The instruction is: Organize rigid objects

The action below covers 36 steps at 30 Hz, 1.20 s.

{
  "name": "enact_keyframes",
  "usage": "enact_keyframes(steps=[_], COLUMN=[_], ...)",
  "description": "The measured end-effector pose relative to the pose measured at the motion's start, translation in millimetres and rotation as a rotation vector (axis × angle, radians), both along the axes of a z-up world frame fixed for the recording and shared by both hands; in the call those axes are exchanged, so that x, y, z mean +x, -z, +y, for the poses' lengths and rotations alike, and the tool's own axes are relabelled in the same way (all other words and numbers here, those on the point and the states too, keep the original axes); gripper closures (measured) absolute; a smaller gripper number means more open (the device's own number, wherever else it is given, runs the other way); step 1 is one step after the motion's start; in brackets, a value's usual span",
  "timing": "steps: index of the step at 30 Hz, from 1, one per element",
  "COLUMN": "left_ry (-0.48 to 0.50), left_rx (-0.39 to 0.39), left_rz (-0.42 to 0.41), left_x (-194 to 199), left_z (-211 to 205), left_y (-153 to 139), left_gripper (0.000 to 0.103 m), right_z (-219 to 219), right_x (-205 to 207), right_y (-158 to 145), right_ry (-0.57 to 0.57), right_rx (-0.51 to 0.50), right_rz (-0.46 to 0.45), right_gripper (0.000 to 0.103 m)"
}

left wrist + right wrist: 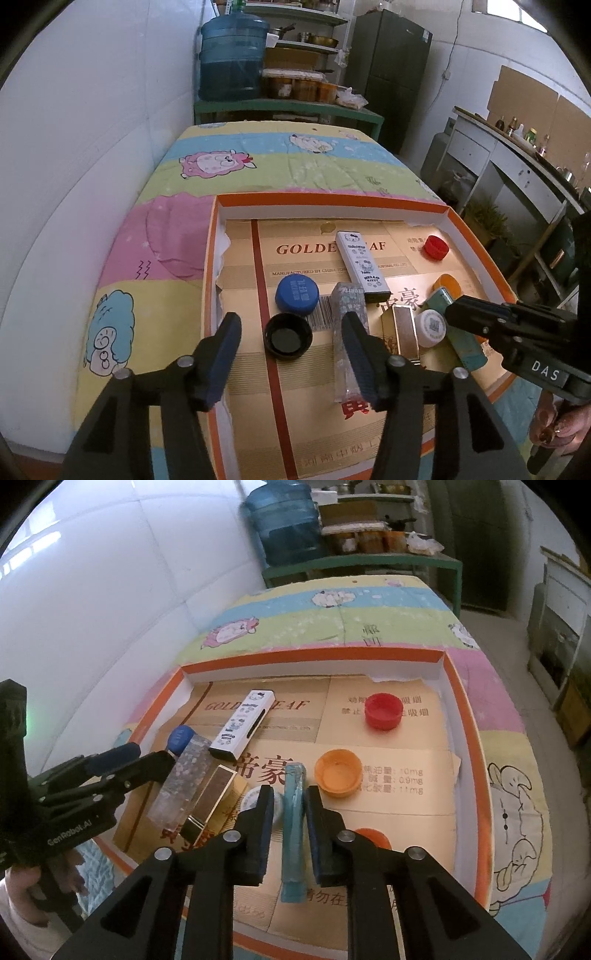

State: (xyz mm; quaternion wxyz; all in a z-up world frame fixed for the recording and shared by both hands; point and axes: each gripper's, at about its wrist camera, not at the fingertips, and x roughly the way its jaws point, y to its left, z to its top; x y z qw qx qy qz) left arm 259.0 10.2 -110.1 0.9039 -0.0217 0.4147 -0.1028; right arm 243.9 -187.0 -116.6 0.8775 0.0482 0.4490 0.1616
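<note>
While the left gripper (291, 356) fingers gape beside the black cap (289, 336), the right gripper (289, 821) fingers flank the teal box (293, 823).

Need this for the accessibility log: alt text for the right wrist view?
The right gripper straddles a teal box standing on edge in an orange-rimmed tray. Nearby lie an orange cap and a red cap; the left gripper enters from the left.
</note>
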Motion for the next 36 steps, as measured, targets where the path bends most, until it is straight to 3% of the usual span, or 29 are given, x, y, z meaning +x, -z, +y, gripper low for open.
enact_keyframes(steps=[2, 4, 6, 12, 20, 36], left_ry=[-0.003, -0.005, -0.005, -0.013, -0.034, -0.043], left_rx=[0.000, 0.002, 0.005, -0.005, -0.012, -0.029], left_rz=[-0.003, -0.008, -0.017, -0.038, -0.074, -0.108], left_x=[-1, -3, -6, -16, -30, -61], left_z=[0, 0, 0, 0, 0, 1], left_y=[-1, -2, -4, -10, -22, -39], left_gripper=[0.045, 0.041, 0.038, 0.038, 0.037, 0.036], right_z=[1, 2, 2, -2, -6, -5], right_x=[-1, -2, -5, -17, -29, -54], right_y=[-1, -2, -4, -12, -17, -40], right_ry=[0.000, 0.003, 0.014, 0.056, 0.095, 0.144], right_rx=[-0.005, -0.011, -0.028, -0.062, -0.069, -0.093], right_rz=[-0.002, -0.003, -0.014, -0.047, -0.054, -0.116], right_gripper=[0.082, 0.075, 0.054, 0.036, 0.026, 0.026])
